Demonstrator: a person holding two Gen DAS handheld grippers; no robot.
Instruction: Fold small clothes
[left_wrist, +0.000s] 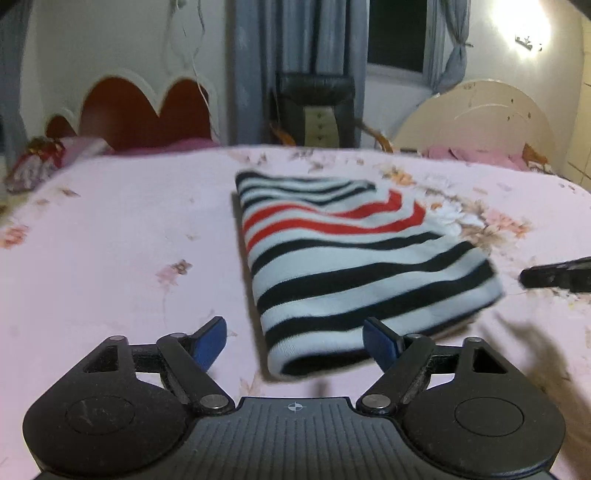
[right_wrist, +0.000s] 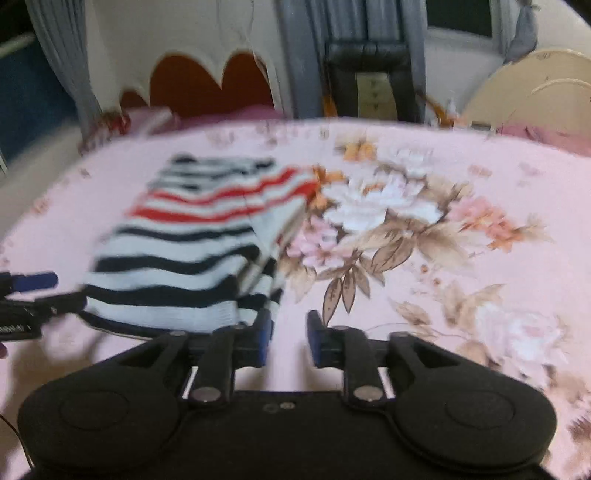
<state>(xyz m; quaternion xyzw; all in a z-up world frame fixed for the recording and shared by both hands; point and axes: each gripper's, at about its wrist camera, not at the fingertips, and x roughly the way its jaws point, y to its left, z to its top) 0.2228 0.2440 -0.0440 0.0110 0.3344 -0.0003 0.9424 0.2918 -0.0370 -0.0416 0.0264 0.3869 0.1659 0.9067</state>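
Two open hand-held grippers, left and right, flank one folded striped garment.

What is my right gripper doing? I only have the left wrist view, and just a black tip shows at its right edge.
Observer: The right gripper is open with a narrow gap. Nothing is between its fingers, and it sits just off the near right corner of the striped garment.
Operator: Does the fold look tidy on that side?
Observer: Not quite. Along the right edge the layers fan apart and inner striped layers show.
Operator: Anything lying to the right of it?
Observer: I see only the large flower print on the pink sheet there.
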